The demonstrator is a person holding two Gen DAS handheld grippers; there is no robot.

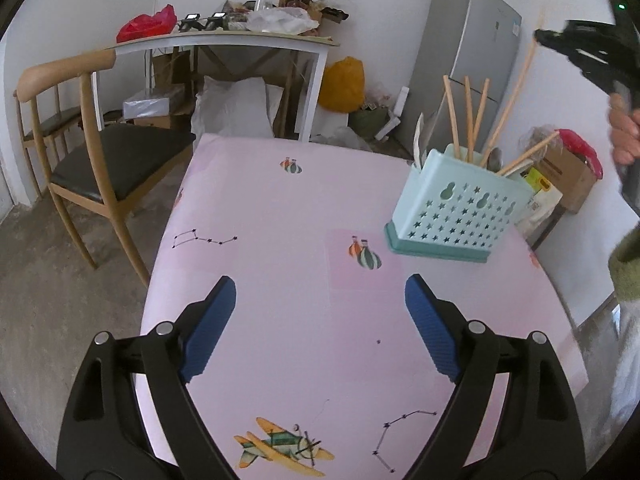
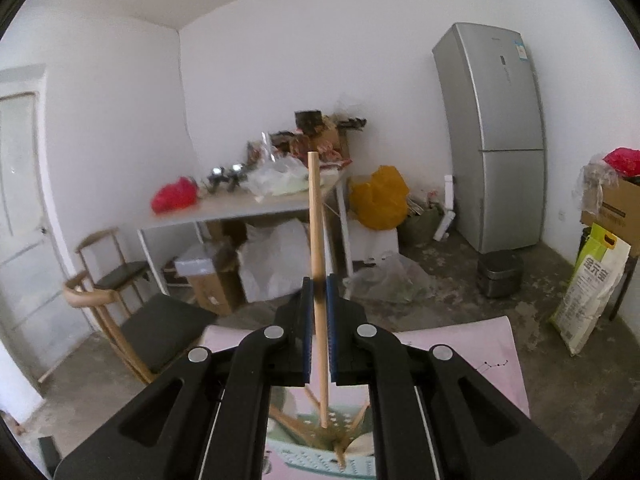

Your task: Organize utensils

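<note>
The right gripper (image 2: 319,292) is clamped on a pale wooden chopstick (image 2: 316,220), upright above the mint, star-punched utensil holder (image 1: 456,210) on the pink counter (image 1: 280,220). The left gripper (image 1: 320,300) gapes wide, holding nothing.

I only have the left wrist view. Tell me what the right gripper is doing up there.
Observer: The right gripper is shut on a wooden chopstick, clamped between its blue fingers.
Operator: Report where that chopstick's lower end is.
Observer: It hangs just above the mint utensil holder, over the other sticks already standing in it; I can't tell if it touches.
Operator: Give me its angle.
Observer: Nearly upright, leaning slightly, with its top end well above the fingers.
</note>
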